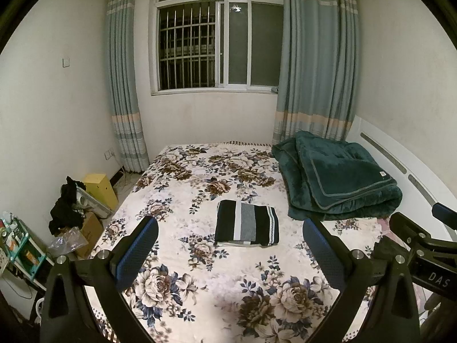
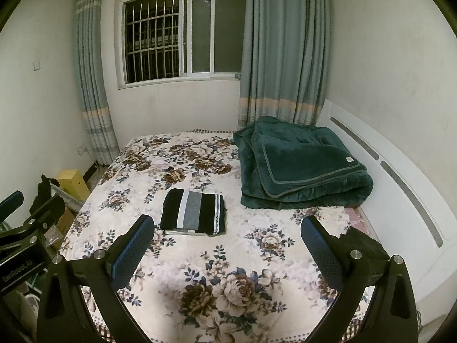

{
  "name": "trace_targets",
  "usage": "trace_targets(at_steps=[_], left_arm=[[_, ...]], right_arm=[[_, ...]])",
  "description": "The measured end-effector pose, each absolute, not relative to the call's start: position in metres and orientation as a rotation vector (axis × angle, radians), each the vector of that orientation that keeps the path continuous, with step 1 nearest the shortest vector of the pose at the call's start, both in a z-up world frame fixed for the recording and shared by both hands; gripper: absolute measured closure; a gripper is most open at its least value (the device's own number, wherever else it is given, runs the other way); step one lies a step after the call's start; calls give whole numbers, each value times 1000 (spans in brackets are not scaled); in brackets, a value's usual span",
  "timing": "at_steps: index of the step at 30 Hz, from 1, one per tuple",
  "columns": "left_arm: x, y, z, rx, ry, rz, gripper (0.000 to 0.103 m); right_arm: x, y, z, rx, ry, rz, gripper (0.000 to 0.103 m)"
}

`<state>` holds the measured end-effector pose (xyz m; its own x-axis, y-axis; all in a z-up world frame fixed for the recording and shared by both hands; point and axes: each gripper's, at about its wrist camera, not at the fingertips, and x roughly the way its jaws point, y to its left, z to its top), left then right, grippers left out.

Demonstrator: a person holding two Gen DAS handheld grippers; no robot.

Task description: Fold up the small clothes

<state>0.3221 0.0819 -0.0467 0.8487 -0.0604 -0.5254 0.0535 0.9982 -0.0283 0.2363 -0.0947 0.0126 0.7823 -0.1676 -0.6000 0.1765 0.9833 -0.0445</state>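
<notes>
Floral bed (image 1: pixel 200 280) carries a striped folded garment (image 1: pixel 247 223): soft, light, likely floppy. Pinch an edge or corner. Left gripper (image 1: pixel 230 253) and right gripper (image 2: pixel 227 250) both spread, empty.

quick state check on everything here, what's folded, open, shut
striped garment: folded, flat on bed
green blanket: folded, by headboard
left hand-held gripper: open, empty
right hand-held gripper: open, empty
curtains: drawn apart
window: cannot tell

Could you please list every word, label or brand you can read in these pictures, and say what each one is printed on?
"DAS" – on the right tool, seen from the left wrist.
"GenRobot.AI" – on the left tool, seen from the right wrist.
Small tag on the green blanket: too small to read.
Shelf items: blurred.
</notes>
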Motion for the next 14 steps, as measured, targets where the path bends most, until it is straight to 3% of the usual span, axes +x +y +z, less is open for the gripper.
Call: trace_targets(at_steps=[14], left_arm=[[321,80,-47,-11,549,-64,0]], right_arm=[[231,-93,8,19,644,-192,0]])
